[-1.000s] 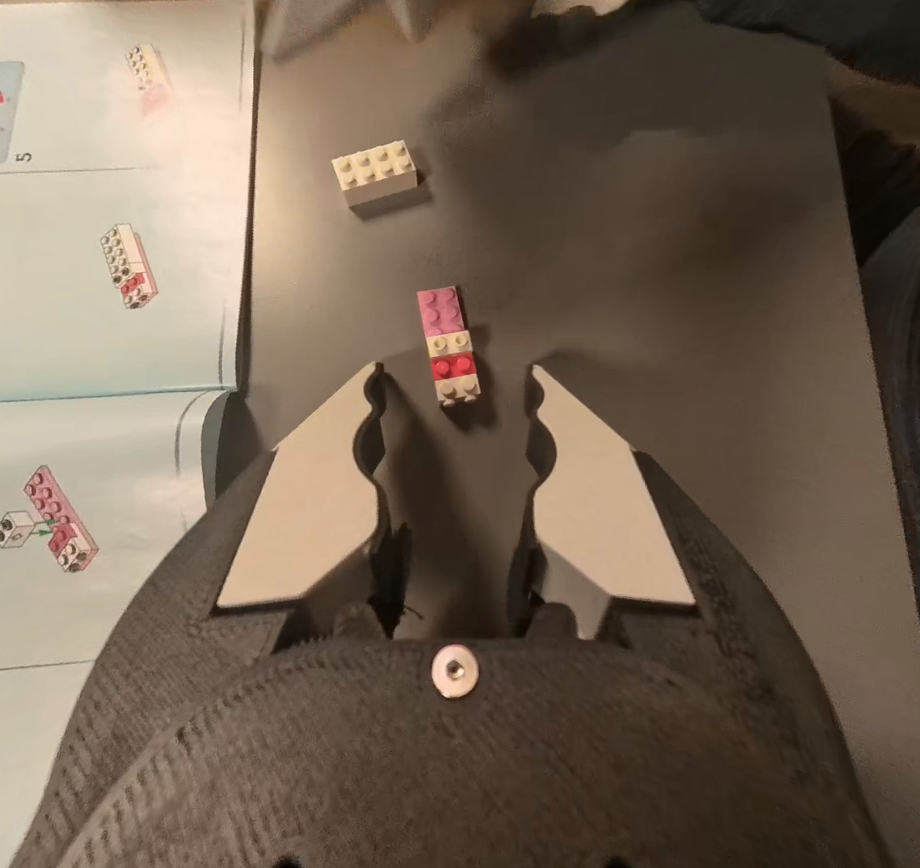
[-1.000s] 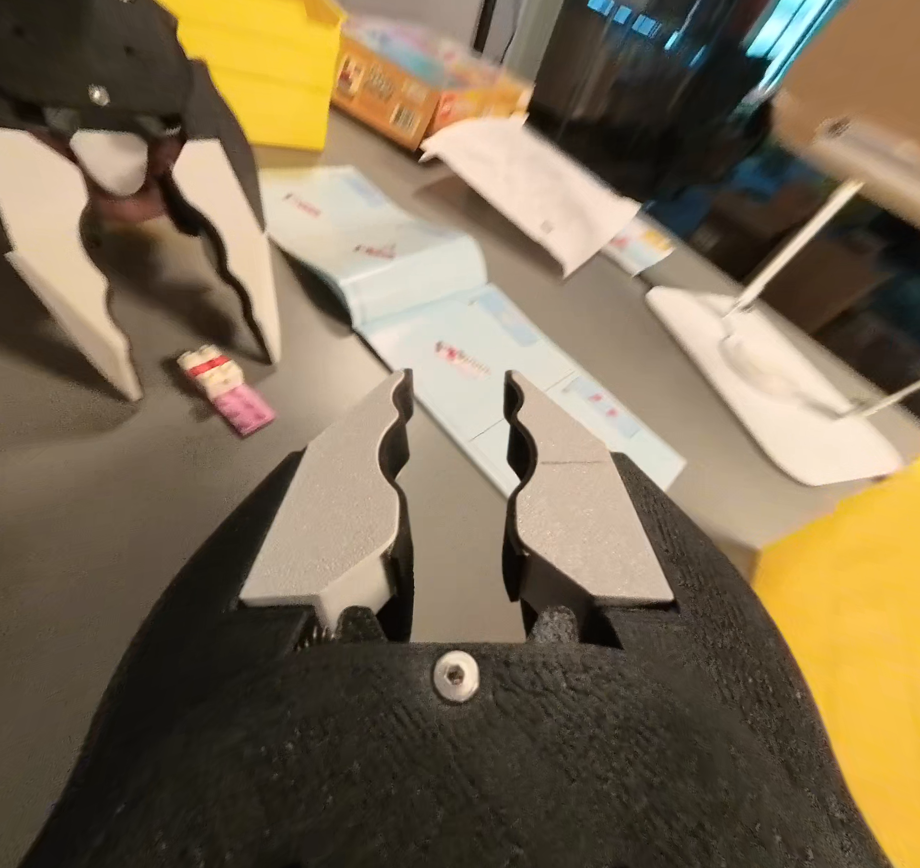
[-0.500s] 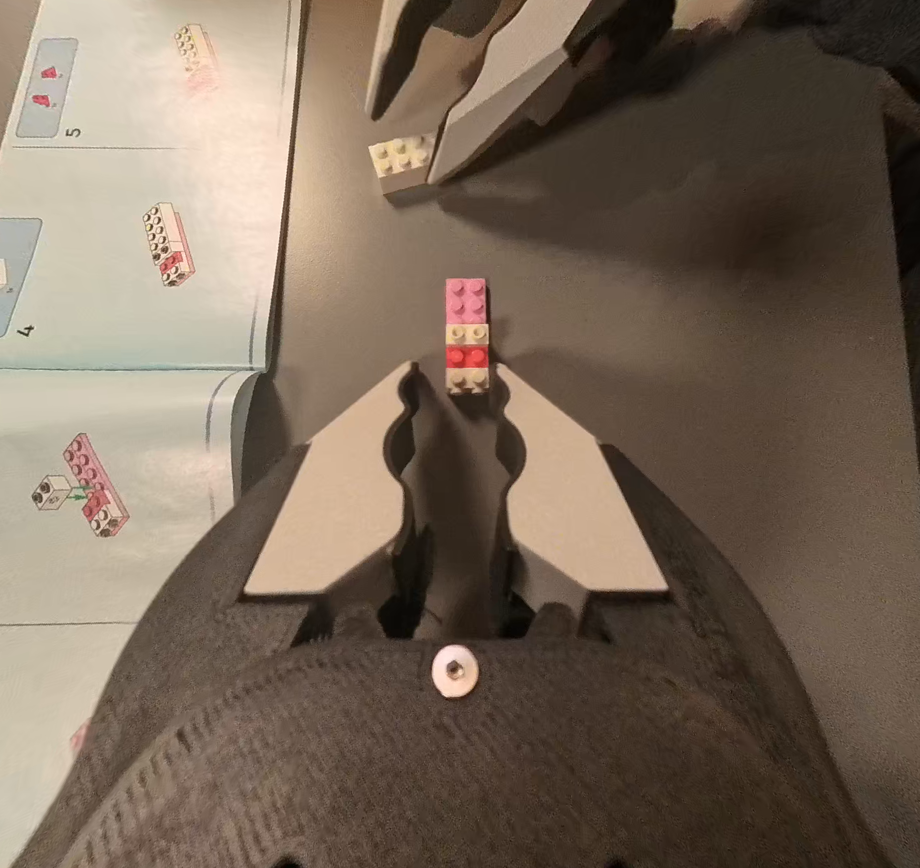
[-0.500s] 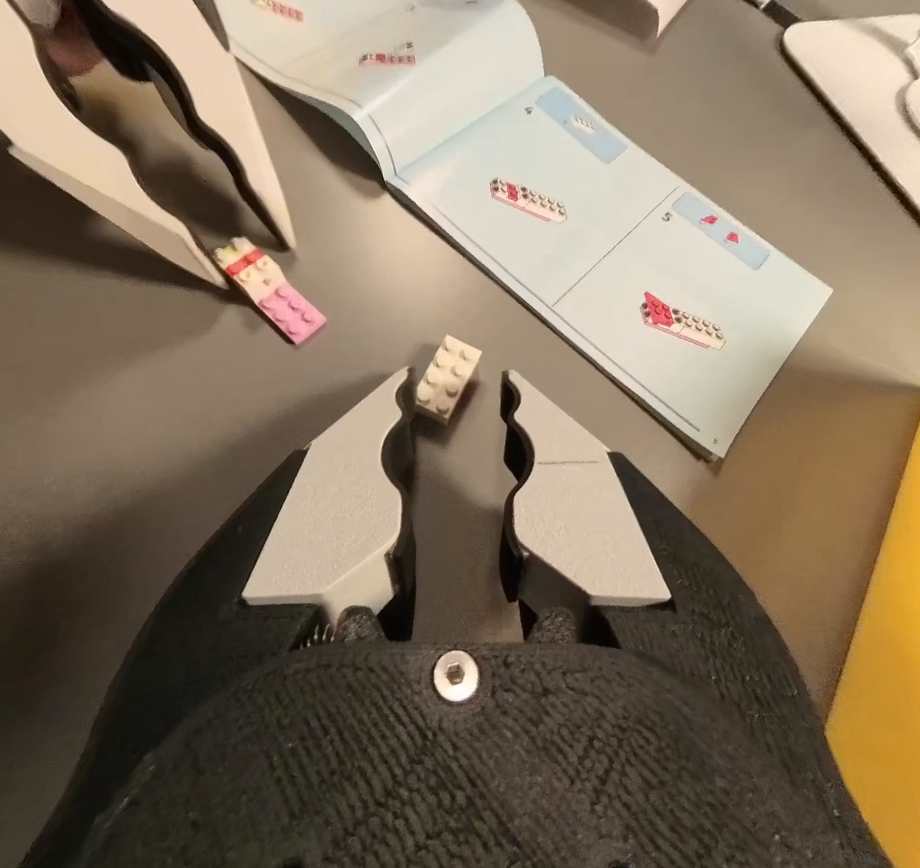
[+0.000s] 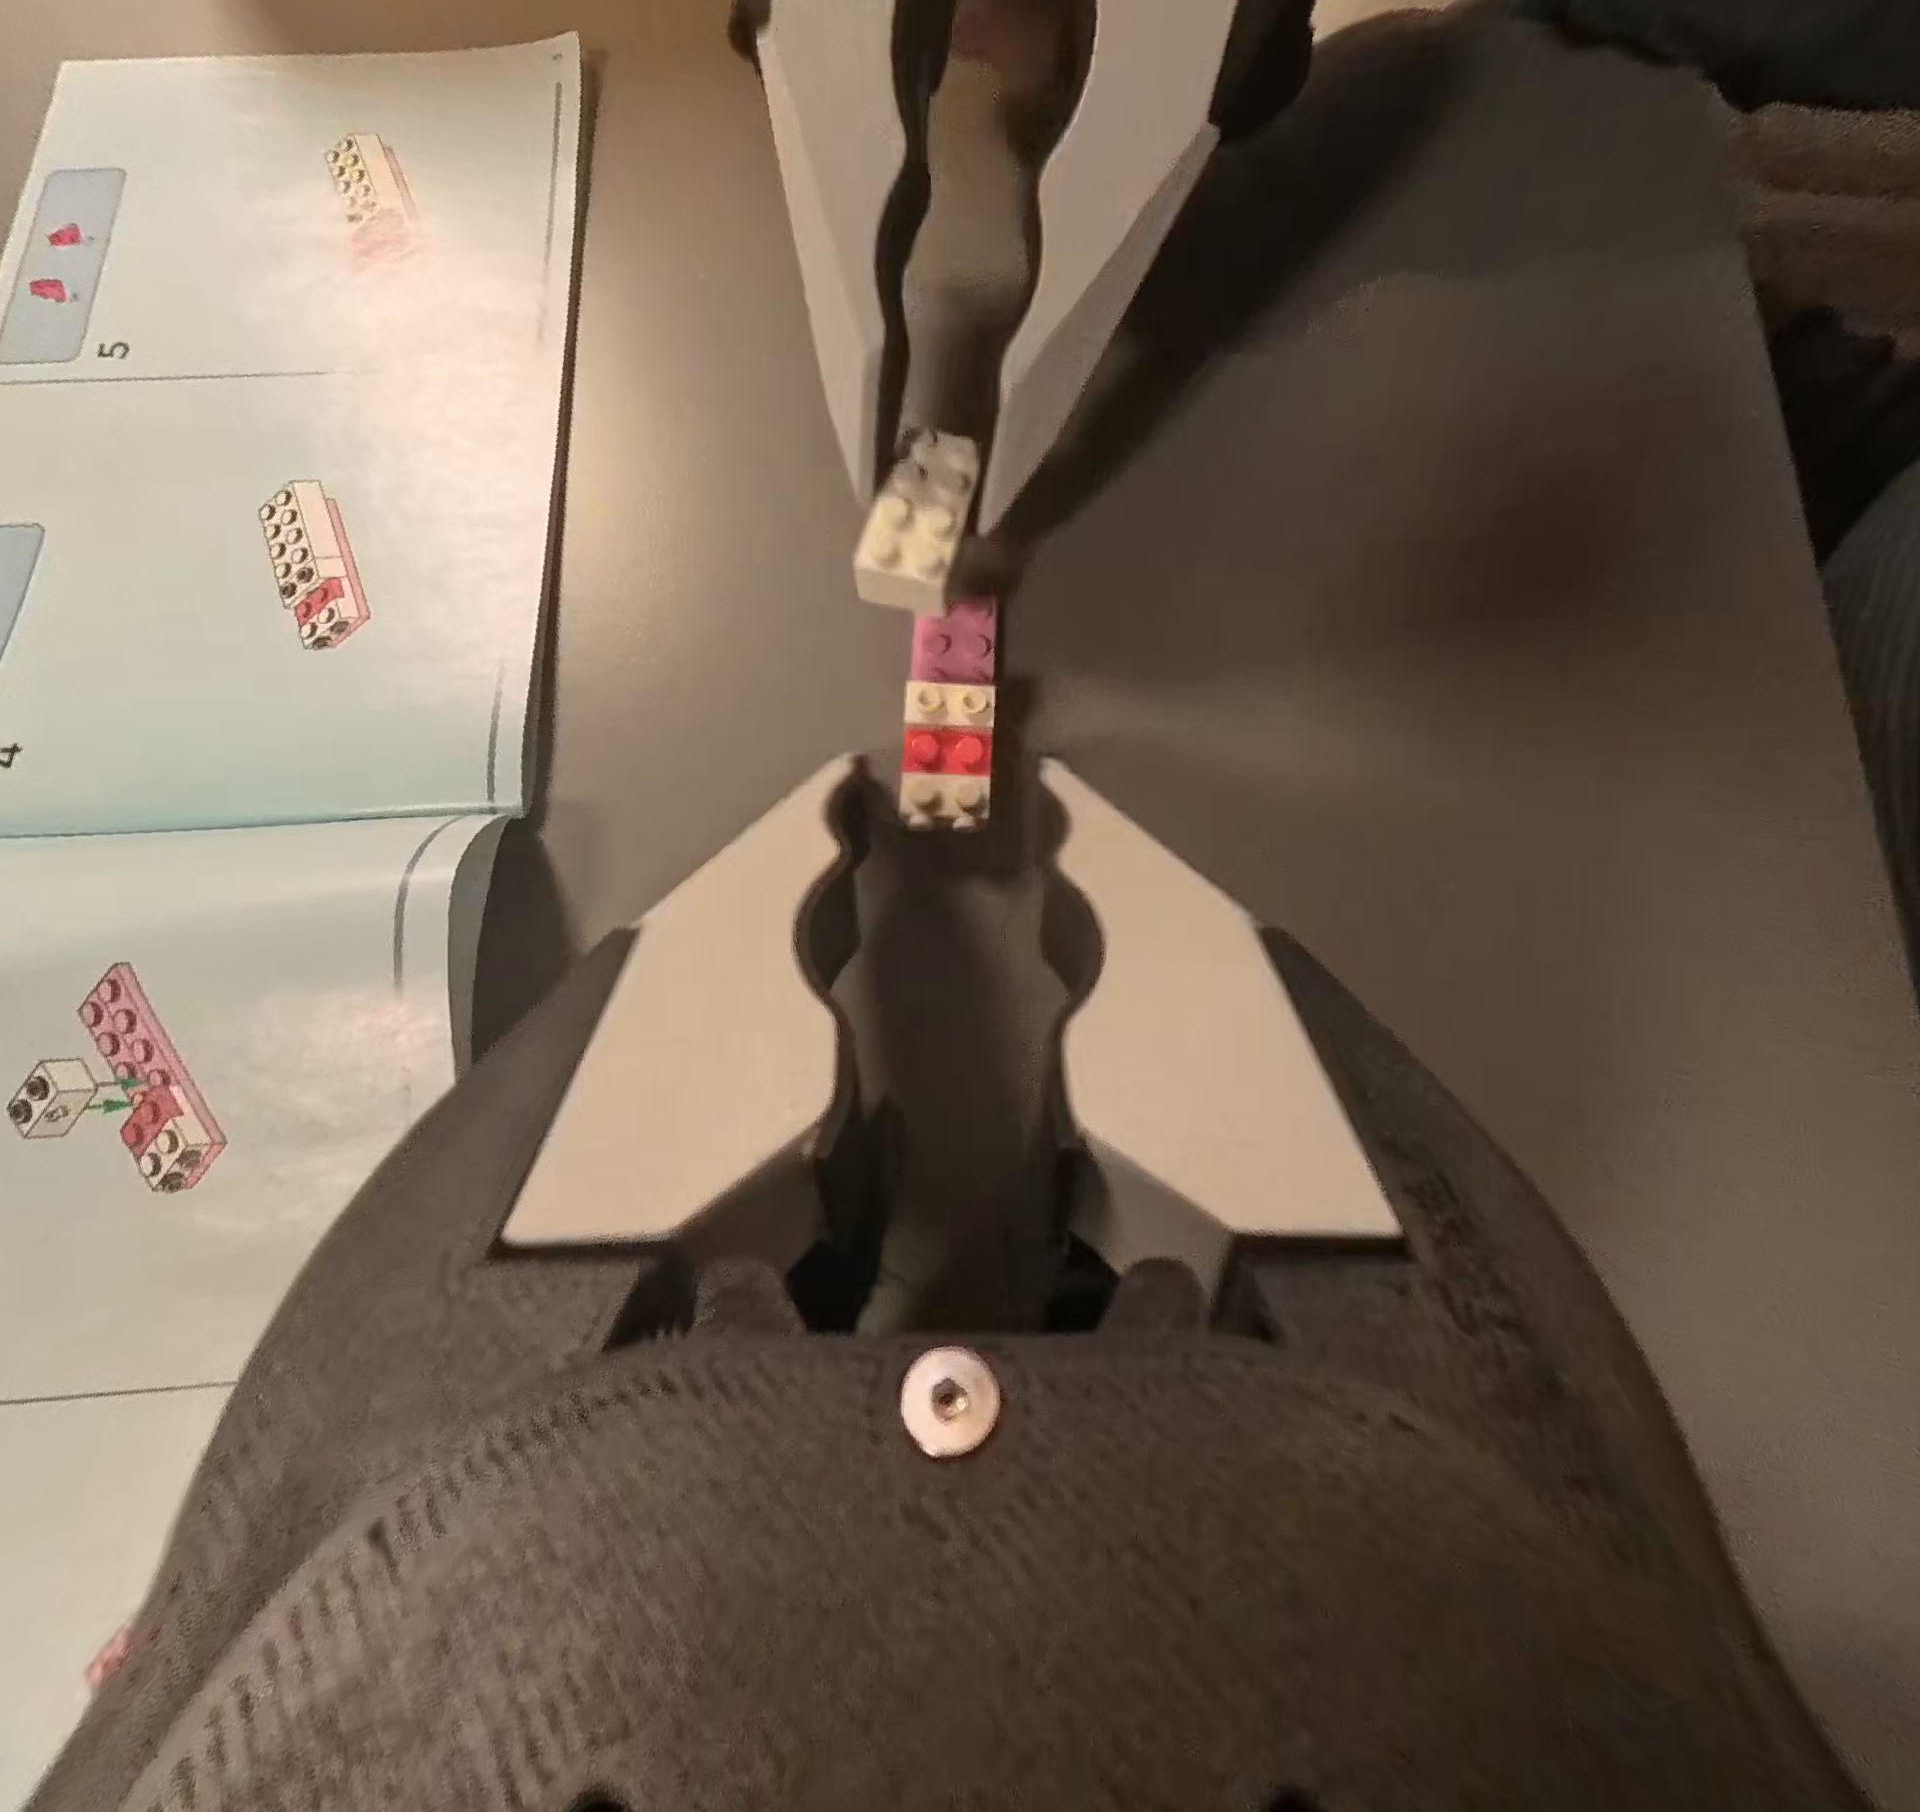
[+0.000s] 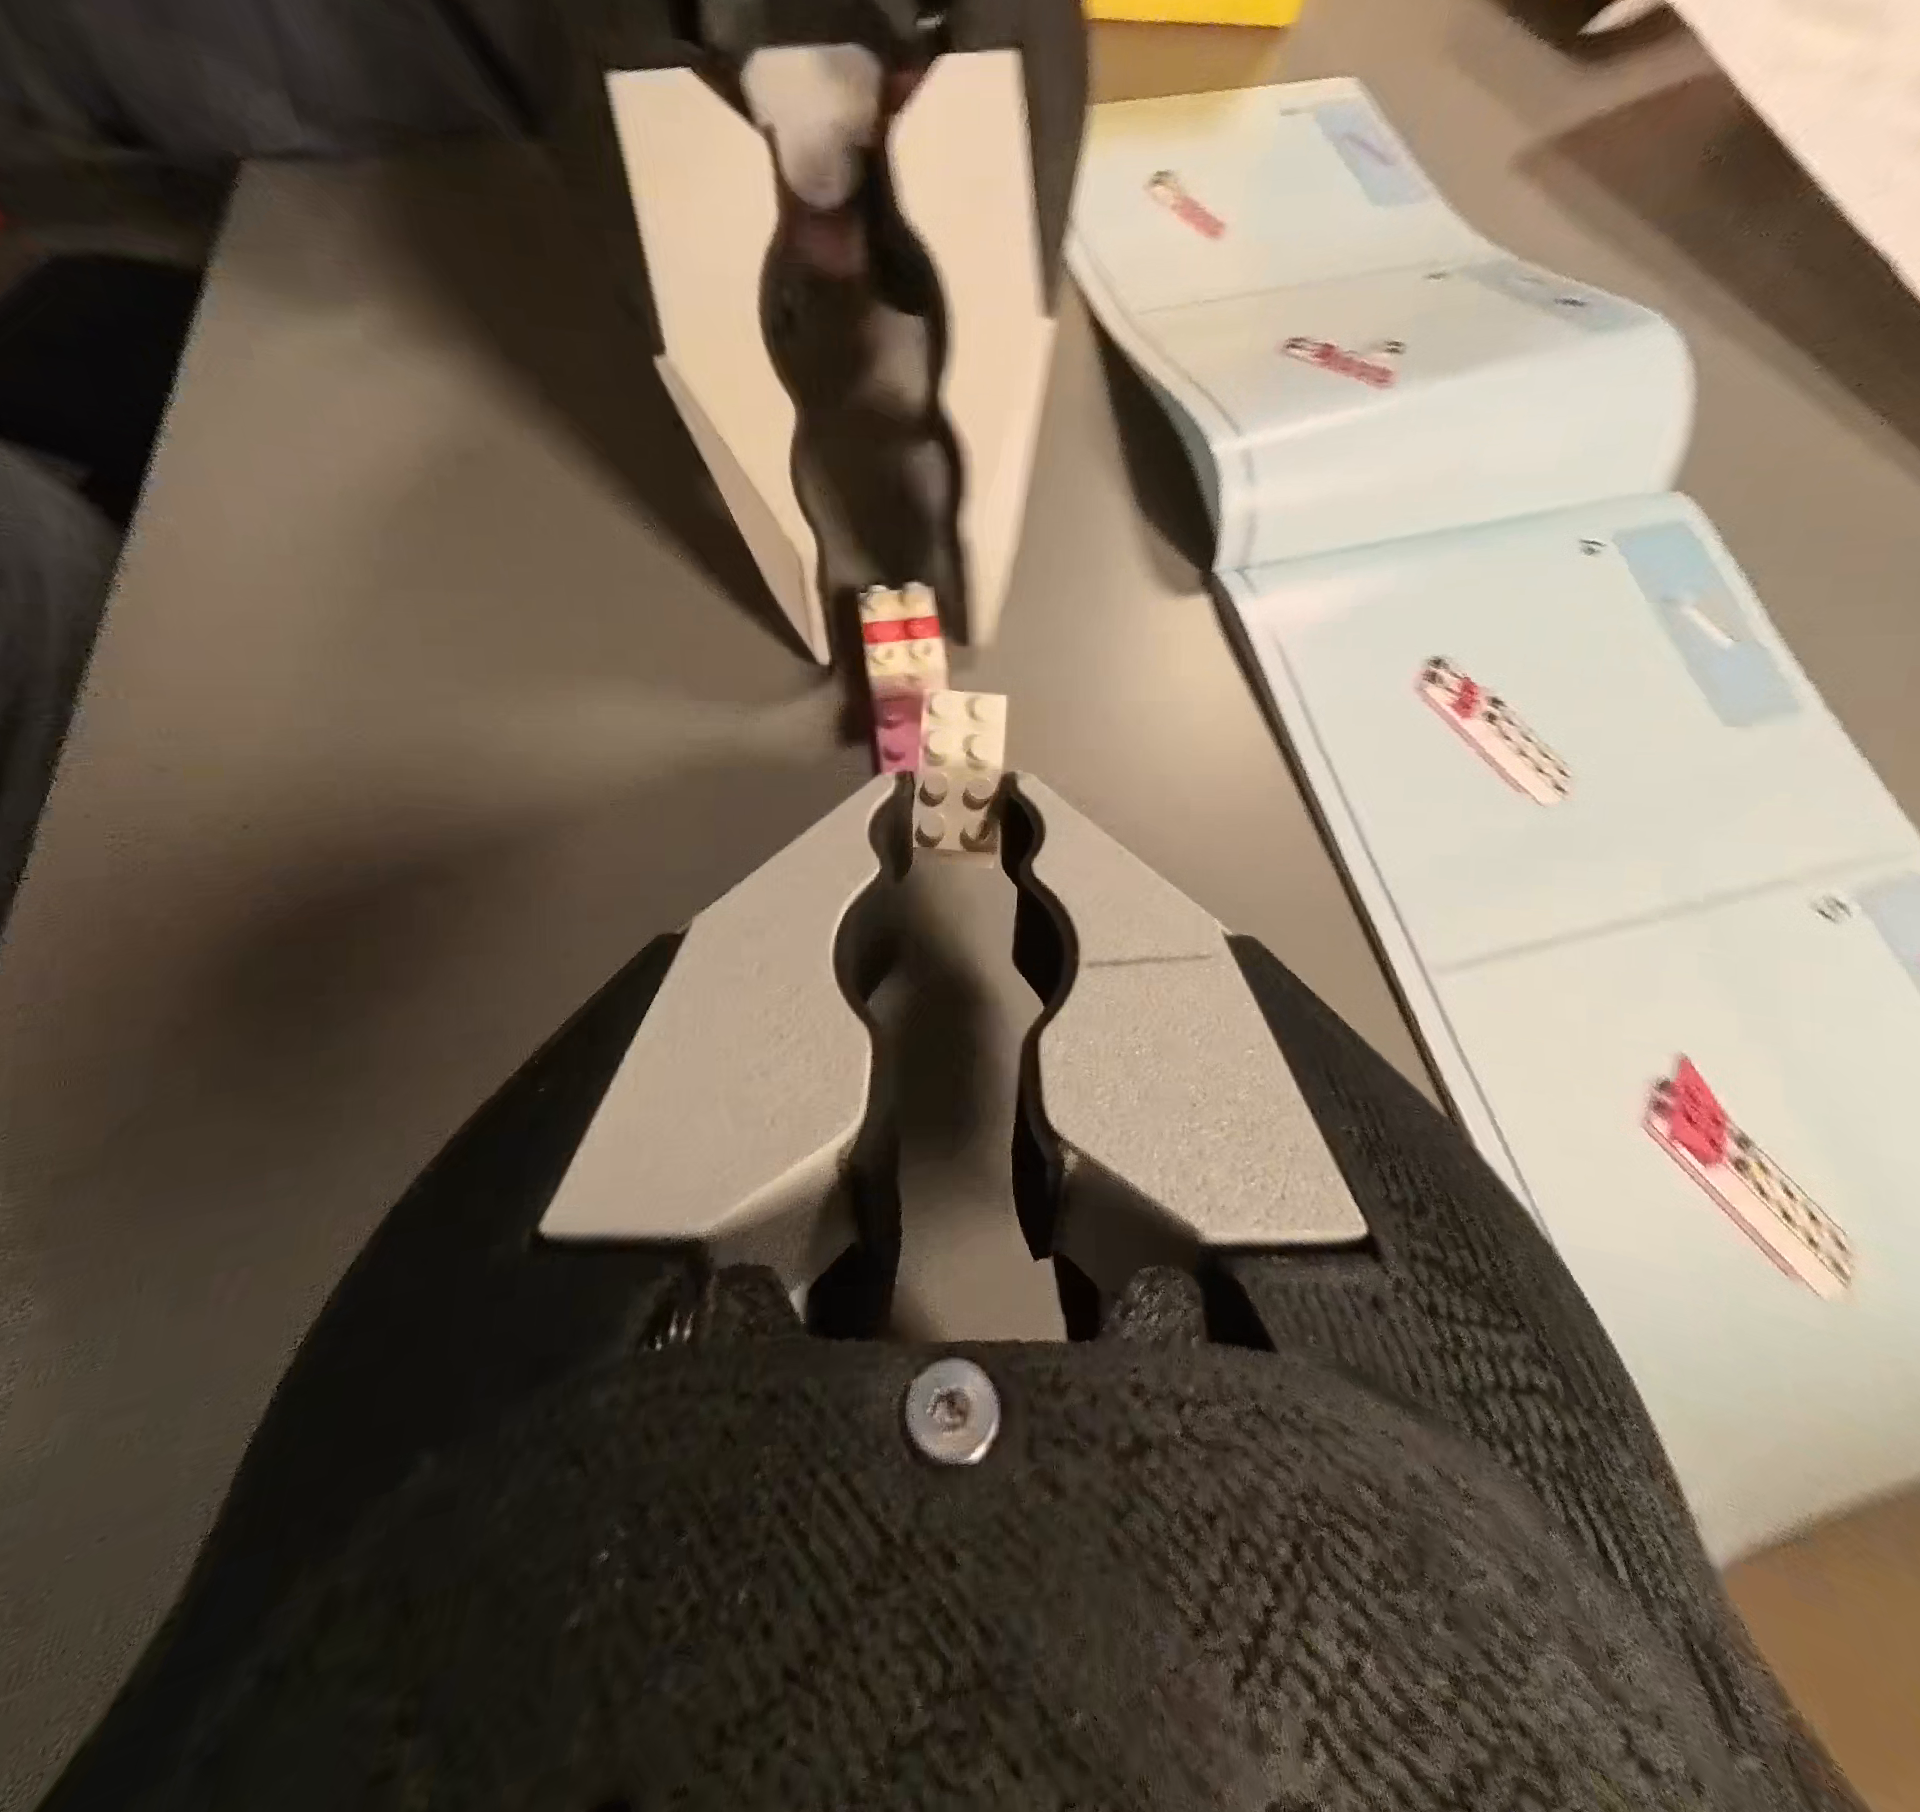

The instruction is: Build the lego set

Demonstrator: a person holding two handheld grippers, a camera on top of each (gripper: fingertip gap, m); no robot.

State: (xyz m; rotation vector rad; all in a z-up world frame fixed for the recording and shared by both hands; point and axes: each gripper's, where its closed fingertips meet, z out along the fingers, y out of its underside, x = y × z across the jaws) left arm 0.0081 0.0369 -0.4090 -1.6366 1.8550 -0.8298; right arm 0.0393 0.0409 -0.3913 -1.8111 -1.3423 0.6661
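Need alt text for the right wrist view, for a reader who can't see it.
The right gripper holds a white brick at its fingertips, beside the pink end of a small brick assembly. The left gripper faces it, straddling the assembly's far end on a dark table; an open instruction booklet lies right.

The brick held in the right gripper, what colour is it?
White brick, clearest in the right wrist view, in the right gripper.

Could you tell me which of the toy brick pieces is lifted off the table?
The plain white brick, pinched by the right gripper; the pink-based assembly lies on the table.
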